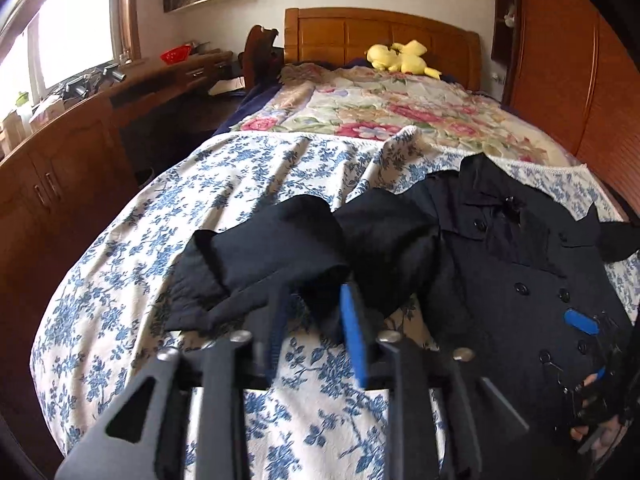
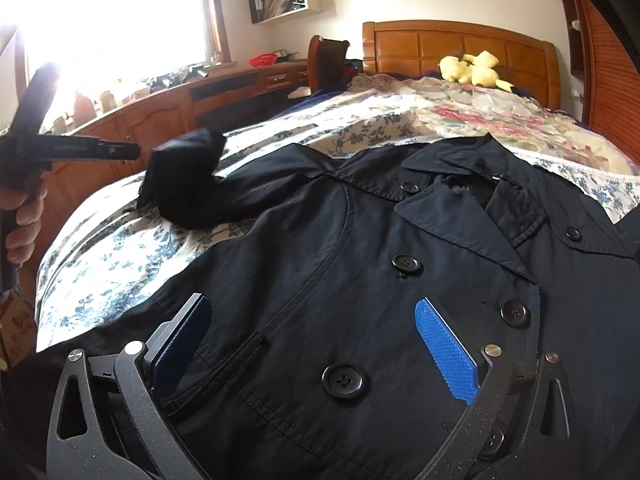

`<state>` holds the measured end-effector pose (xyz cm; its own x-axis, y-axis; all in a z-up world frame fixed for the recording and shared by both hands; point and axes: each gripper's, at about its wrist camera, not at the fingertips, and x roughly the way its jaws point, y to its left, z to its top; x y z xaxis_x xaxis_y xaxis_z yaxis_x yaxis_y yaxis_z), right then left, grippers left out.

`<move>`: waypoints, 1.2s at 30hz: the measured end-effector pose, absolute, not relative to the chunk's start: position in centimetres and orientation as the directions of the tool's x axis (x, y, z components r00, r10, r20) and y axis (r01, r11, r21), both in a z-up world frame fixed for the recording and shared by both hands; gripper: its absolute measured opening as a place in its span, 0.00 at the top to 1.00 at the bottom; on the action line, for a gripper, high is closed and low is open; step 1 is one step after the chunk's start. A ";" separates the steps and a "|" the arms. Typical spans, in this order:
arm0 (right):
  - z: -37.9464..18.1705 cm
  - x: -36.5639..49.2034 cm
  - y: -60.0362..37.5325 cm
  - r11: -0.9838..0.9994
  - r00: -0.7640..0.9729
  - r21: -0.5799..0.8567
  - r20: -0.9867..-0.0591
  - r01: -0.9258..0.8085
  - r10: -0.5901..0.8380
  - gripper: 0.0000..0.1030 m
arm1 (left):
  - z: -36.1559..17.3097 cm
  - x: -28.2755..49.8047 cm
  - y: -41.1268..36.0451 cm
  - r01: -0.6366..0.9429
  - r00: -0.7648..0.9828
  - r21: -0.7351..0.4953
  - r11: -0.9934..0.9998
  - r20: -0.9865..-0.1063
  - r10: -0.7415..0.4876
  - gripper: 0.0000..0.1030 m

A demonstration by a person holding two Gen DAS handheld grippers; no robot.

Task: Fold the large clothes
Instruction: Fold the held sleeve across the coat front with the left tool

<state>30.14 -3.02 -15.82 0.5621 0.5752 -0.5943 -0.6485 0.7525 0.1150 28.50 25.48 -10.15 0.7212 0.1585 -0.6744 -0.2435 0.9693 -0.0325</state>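
Note:
A dark navy double-breasted coat (image 2: pixel 360 240) lies front up on the bed, collar toward the headboard; it also shows in the left wrist view (image 1: pixel 520 248). Its left sleeve (image 1: pixel 272 256) is bunched up and lifted off the bedspread. My left gripper (image 1: pixel 316 300) has its blue-padded jaws a little apart with the sleeve's cloth between them, so the grip is unclear. In the right wrist view the sleeve (image 2: pixel 188 176) hangs just beyond the left gripper's tip. My right gripper (image 2: pixel 316 344) is wide open, jaws spread over the coat's front near the buttons.
The bed has a blue-and-white floral bedspread (image 1: pixel 248 176) and a pink floral quilt (image 1: pixel 392 108) further up. A yellow plush toy (image 1: pixel 400 58) lies by the wooden headboard. A wooden desk and cabinets (image 1: pixel 80 140) run along the left, a wardrobe (image 1: pixel 568 72) on the right.

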 end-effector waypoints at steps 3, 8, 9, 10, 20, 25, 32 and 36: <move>-15.8 30.1 -3.0 0.752 0.562 0.114 -0.594 -0.649 0.575 0.00 | -10.4 28.2 27.0 -0.270 0.713 -0.042 0.962 -0.680 0.170 0.63; -15.8 30.1 -3.0 0.752 0.562 0.114 -0.594 -0.649 0.575 0.00 | -11.9 28.5 30.5 -0.313 0.710 -0.091 0.945 -0.684 0.169 0.57; -15.8 30.1 -3.0 0.752 0.562 0.114 -0.594 -0.649 0.575 0.00 | -12.2 28.6 31.1 -0.325 0.707 -0.079 0.942 -0.682 0.187 0.53; -15.8 30.1 -3.0 0.752 0.562 0.114 -0.594 -0.649 0.575 0.00 | -12.6 28.8 32.0 -0.337 0.703 -0.075 0.939 -0.683 0.198 0.50; -15.9 30.1 -3.0 0.752 0.562 0.114 -0.594 -0.649 0.575 0.00 | -18.7 31.0 37.7 -0.453 0.589 -0.073 0.889 -0.773 0.236 0.47; -15.9 30.1 -3.0 0.752 0.562 0.114 -0.594 -0.649 0.575 0.00 | -21.3 31.7 39.0 -0.488 0.533 -0.081 0.869 -0.816 0.224 0.47; -15.8 30.1 -3.0 0.752 0.562 0.114 -0.594 -0.649 0.575 0.00 | -22.1 31.5 38.9 -0.507 0.523 -0.083 0.858 -0.821 0.230 0.47; -15.8 30.1 -3.0 0.752 0.562 0.114 -0.595 -0.649 0.575 0.00 | -21.1 31.7 37.5 -0.466 0.536 -0.033 0.884 -0.805 0.253 0.85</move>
<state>30.14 -2.95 -15.85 0.5618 0.5750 -0.5948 -0.6493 0.7520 0.1137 31.71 37.52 -21.09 0.5361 0.2527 -0.8055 -0.4659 0.8842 -0.0327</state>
